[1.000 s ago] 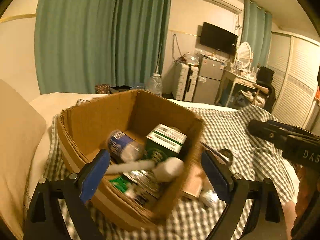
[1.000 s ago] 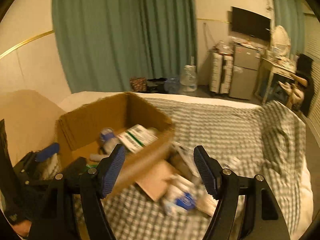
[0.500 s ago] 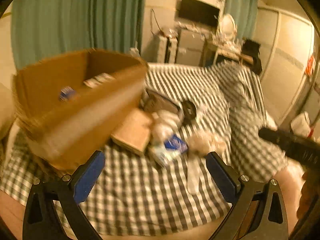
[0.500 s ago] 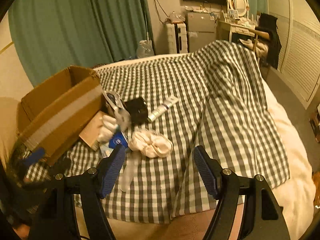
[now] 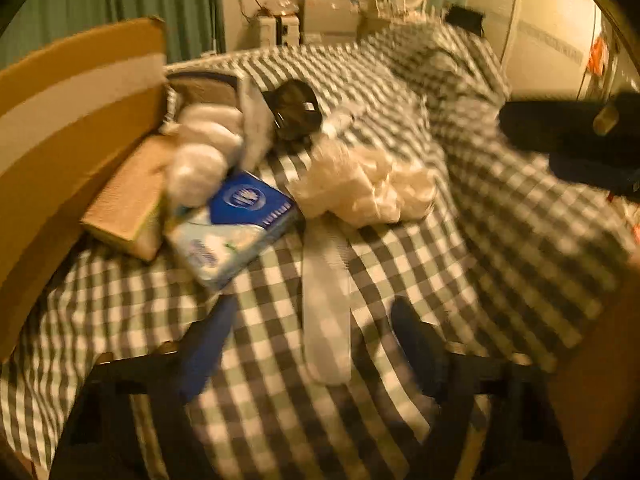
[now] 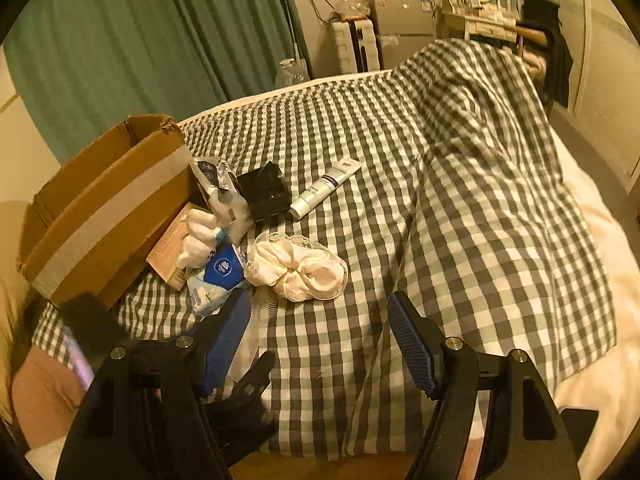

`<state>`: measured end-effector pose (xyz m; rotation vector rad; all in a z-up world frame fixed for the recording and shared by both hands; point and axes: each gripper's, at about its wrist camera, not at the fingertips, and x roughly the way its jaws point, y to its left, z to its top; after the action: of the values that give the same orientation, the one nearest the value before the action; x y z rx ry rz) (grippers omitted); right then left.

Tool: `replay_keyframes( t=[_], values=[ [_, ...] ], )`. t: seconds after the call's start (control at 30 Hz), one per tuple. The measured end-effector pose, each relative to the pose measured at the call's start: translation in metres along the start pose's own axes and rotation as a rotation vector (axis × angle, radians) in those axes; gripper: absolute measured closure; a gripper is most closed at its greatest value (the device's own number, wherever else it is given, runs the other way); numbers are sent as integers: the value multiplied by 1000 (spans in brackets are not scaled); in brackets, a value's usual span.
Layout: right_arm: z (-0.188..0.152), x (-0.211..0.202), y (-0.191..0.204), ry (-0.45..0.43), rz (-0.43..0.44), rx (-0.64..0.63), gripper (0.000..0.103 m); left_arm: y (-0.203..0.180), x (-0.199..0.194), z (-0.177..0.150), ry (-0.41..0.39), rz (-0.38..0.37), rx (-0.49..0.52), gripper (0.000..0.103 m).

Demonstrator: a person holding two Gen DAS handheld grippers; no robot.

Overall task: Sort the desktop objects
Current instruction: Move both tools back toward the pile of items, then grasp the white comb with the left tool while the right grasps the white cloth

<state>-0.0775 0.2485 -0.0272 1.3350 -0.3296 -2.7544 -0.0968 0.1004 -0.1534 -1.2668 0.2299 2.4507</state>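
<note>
Both grippers point down at a bed with a checked blanket (image 6: 480, 208). On the left gripper (image 5: 316, 344) the jaws are closing, and a pale flat comb (image 5: 326, 304) lies on the blanket between the two blue pads, but the pads do not touch it. That picture is blurry. On the right gripper (image 6: 320, 340) the jaws stand partly apart with nothing in them, only blanket between the pads. A brown cardboard box (image 6: 100, 216) with a pale tape stripe sits at the left side of the bed. Things lie in a heap just beside the box: a flat tan box (image 5: 128, 204) leaning against it, a blue and white tissue pack (image 5: 236, 224), some white round lumps (image 5: 200, 160) in a clear bag, and a crinkly packet (image 6: 218, 192). A white frilly cloth (image 6: 300, 268) lies next to the tissue pack. A small black thing (image 6: 266, 192) sits a bit further back, and a white tube (image 6: 326, 188) lies just beside it on the blanket. Green curtains (image 6: 140, 40) hang behind the bed.
</note>
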Motion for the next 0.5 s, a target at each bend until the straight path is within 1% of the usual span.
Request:
replay_keyframes(
  t=[0.03, 0.07, 0.1, 0.13, 0.17, 0.23, 0.37, 0.47, 0.5],
  values=[
    [1, 1, -1, 2, 4, 5, 32, -2, 8, 0, 22, -22, 3, 39],
    [2, 3, -2, 3, 9, 7, 32, -3, 10, 0, 10, -23, 3, 39],
    [5, 5, -2, 5, 13, 5, 32, -5, 9, 1, -8, -27, 4, 44],
    [7, 8, -1, 8, 14, 3, 32, -6, 9, 1, -19, -48, 10, 66],
    [10, 11, -1, 9, 17, 6, 33, -6, 9, 2, -22, -59, 15, 77],
    [16, 20, 1, 17, 21, 8, 33, -2, 5, 3, -37, -51, 7, 77],
    [25, 44, 17, 39, 6, -54, 32, 14, -6, 0, -47, -35, -46, 78],
    [27, 73, 27, 97, -15, -87, 32, 25, -11, -1, -60, -14, -78, 78],
    [27, 85, 29, 128, -5, -91, 32, 31, -12, 0, -62, 2, -95, 78]
  ],
)
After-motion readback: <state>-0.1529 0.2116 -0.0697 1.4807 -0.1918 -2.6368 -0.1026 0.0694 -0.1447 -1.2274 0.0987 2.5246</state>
